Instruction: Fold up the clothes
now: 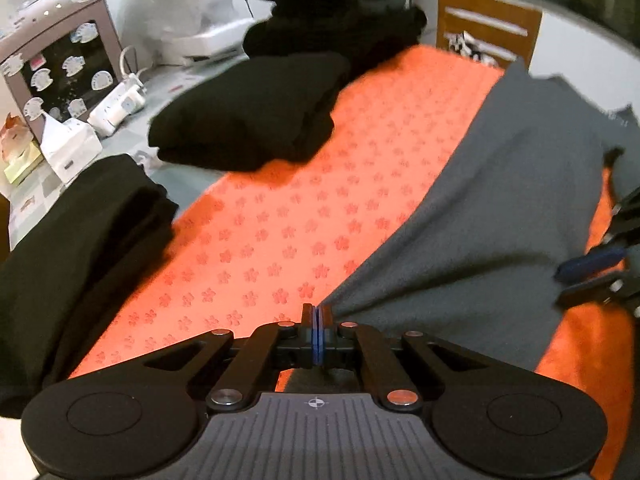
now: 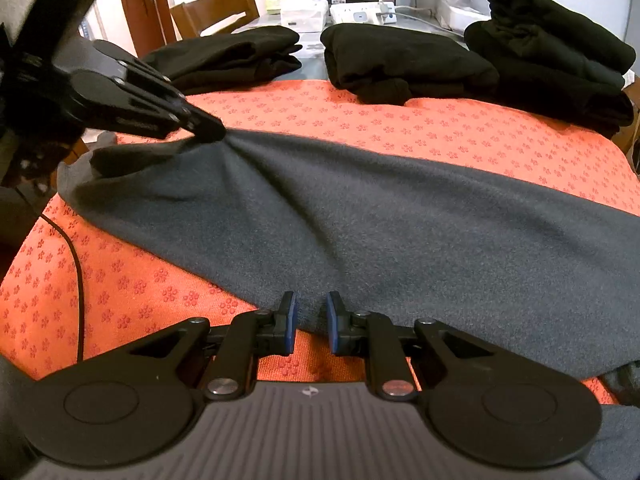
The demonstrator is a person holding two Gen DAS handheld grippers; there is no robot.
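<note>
A grey fleece garment (image 1: 500, 208) lies spread on the orange flower-patterned mat (image 1: 280, 232); it also shows in the right wrist view (image 2: 380, 216). My left gripper (image 1: 317, 314) is shut on an edge of the garment, and the cloth pulls into creases toward it; it shows in the right wrist view (image 2: 212, 130) pinching the far left edge. My right gripper (image 2: 311, 314) is open, its blue pads either side of the garment's near edge without closing on it. It shows at the right edge of the left wrist view (image 1: 592, 276).
Three piles of folded black clothes (image 2: 404, 64) sit along the mat's far side (image 1: 248, 116). Behind them are a small oven with stickers (image 1: 60, 64), a power strip (image 1: 120, 104), a tissue box (image 2: 300, 12) and a white bag (image 1: 180, 4). A wooden chair (image 2: 216, 8) stands beyond. A black cable (image 2: 76, 264) crosses the mat.
</note>
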